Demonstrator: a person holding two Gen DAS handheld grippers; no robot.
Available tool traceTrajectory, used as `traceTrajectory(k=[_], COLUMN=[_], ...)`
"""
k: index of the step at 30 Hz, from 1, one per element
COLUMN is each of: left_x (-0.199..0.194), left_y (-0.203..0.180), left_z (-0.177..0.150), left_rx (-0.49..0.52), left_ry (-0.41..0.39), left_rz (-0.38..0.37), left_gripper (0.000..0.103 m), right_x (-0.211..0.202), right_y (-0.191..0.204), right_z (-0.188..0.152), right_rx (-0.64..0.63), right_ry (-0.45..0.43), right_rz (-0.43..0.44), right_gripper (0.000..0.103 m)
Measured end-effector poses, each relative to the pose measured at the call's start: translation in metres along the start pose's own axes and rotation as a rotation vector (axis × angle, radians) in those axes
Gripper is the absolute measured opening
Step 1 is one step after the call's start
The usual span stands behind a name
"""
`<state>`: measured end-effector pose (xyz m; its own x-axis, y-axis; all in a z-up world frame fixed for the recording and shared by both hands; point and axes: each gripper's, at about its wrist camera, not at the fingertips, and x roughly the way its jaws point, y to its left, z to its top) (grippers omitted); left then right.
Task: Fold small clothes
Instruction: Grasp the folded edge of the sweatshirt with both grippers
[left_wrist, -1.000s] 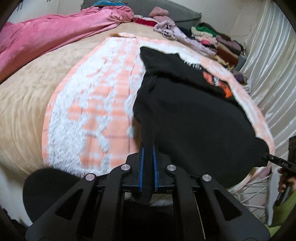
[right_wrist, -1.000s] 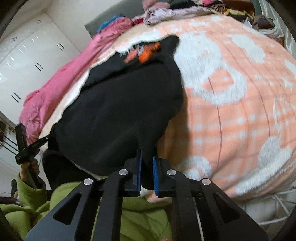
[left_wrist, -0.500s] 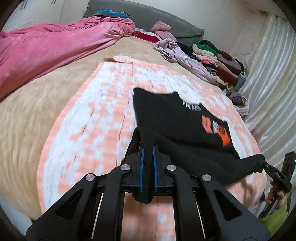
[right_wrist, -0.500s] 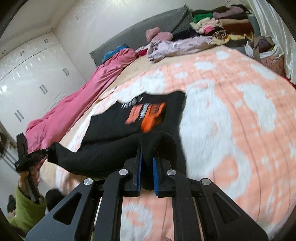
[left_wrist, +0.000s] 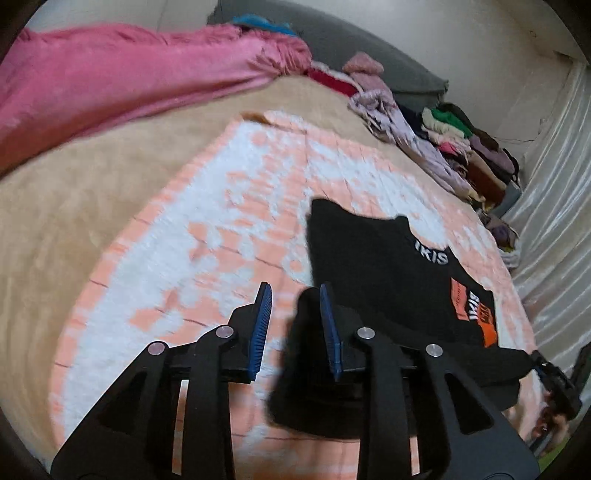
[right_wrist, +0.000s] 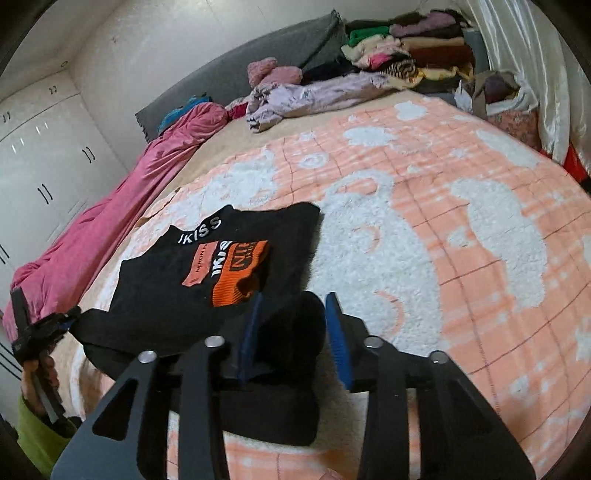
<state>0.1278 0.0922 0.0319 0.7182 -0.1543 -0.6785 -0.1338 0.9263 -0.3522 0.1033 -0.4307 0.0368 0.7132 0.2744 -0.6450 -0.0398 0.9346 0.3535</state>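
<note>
On the left, the left claw stands spread, its jaws having just been opening; the near-left corner of the black shirt lies draped against the right blue pad, no longer pinched. The shirt rests on the peach-and-white blanket on the bed, printed side up, its near hem doubled over toward the orange print. On the right, the right claw is likewise parted, its jaws having just been opening, with a bunched fold of black cloth between the pads but loose.

Risk, as I judge it: the fabric could cling to a ribbed pad as either claw withdraws, dragging the fresh fold askew or pulling the hem back open. The bunched corner at the right claw may also leave a lumpy, uneven edge if it is not smoothed.

Compared with a second ago, both claws were then pressed tight on the hem, the shirt stretched out toward the cameras and hiding most of the blanket; now the hem has been carried forward, laid down and released.
</note>
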Motion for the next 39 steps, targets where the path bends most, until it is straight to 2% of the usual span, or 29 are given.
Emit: traceTrajectory(k=[1,3,8,10,12,15,16,18,21,24,28,32,35,39], left_x=[-0.006,-0.017,-0.039,-0.039,-0.035,-0.023,-0.017,-0.008,0.008,0.024,0.040,0.056,0.062,0.063], left_y=[0.001,0.000,-0.018,-0.026,-0.032,-0.049,-0.057,-0.070,-0.084,-0.093,-0.099,-0.105,-0.105,-0.098], left_z=[0.000,-0.002,-0.025,-0.040,-0.055,-0.075,-0.081,-0.085,-0.087,-0.086,-0.072,-0.056,-0.039,-0.007], left_rx=[0.007,0.031,0.176,0.240,0.273,0.359,0.405,0.464,0.538,0.591,0.602,0.578,0.528,0.408], left_ry=[-0.022,-0.054,-0.085,-0.064,-0.030,0.020,0.028,0.026,0.042,0.064,0.067,0.066,0.049,-0.003], left_rz=[0.003,0.003,0.022,0.041,0.014,0.007,0.017,0.036,0.068,0.112,0.119,0.111,0.098,0.077], left_gripper=[0.019,0.019,0.019,0.020,0.021,0.021,0.021,0.021,0.022,0.022,0.023,0.024,0.028,0.031], right_x=[-0.003,-0.011,-0.029,-0.032,-0.032,-0.024,-0.020,-0.010,0.011,0.028,0.043,0.054,0.068,0.083], right_y=[0.001,0.001,0.012,0.020,0.027,0.037,0.041,0.050,0.060,0.061,0.065,0.061,0.050,0.031], right_z=[-0.001,-0.003,-0.014,-0.023,-0.033,-0.047,-0.051,-0.057,-0.062,-0.059,-0.043,-0.017,0.008,0.034], right_rx=[-0.010,-0.021,-0.126,-0.204,-0.267,-0.320,-0.342,-0.389,-0.453,-0.464,-0.470,-0.403,-0.304,-0.181], right_ry=[-0.014,-0.037,-0.069,-0.061,-0.040,0.012,0.028,0.054,0.096,0.110,0.087,0.048,0.034,0.035], right_rz=[-0.010,-0.015,-0.036,-0.080,-0.105,-0.078,-0.072,-0.061,-0.109,-0.131,-0.118,-0.087,-0.075,-0.065], right_gripper=[0.044,0.044,0.049,0.049,0.049,0.047,0.041,0.035,0.035,0.035,0.035,0.035,0.035,0.037])
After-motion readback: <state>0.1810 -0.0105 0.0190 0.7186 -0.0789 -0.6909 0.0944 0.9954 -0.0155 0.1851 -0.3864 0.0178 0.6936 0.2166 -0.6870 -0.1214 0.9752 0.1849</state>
